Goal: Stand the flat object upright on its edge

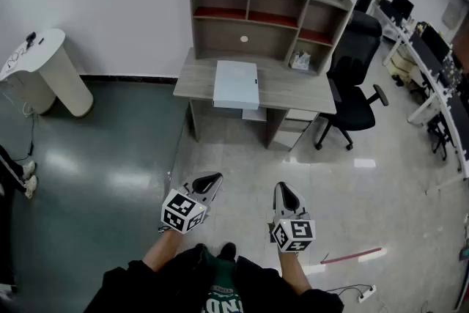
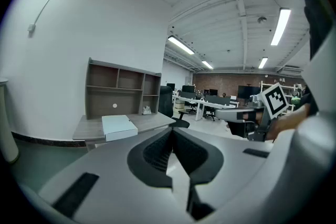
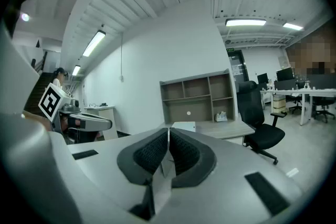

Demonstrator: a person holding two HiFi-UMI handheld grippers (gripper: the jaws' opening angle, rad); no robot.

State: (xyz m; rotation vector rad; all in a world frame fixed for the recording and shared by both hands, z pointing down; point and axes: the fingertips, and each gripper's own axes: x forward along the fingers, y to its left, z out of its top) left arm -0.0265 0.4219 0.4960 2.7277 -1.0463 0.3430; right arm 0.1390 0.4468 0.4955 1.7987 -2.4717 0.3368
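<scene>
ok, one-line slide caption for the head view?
Person stands back from the desk, left gripper and right gripper shut and empty; the white flat box lies flat on it.

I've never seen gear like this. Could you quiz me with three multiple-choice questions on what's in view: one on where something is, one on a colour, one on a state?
1. Where does the white flat box lie?
A on the desk; B on a sofa; C in a sink.
2. What colour is the office chair beside the desk?
A red; B black; C white.
3. How do the fingers of the left gripper and right gripper stand?
A wide open; B shut on the box; C shut, empty.

Answers:
1 A: the box rests flat on the desktop.
2 B: the chair's seat and back are black.
3 C: each gripper view shows the fingers together with nothing between them.
</scene>
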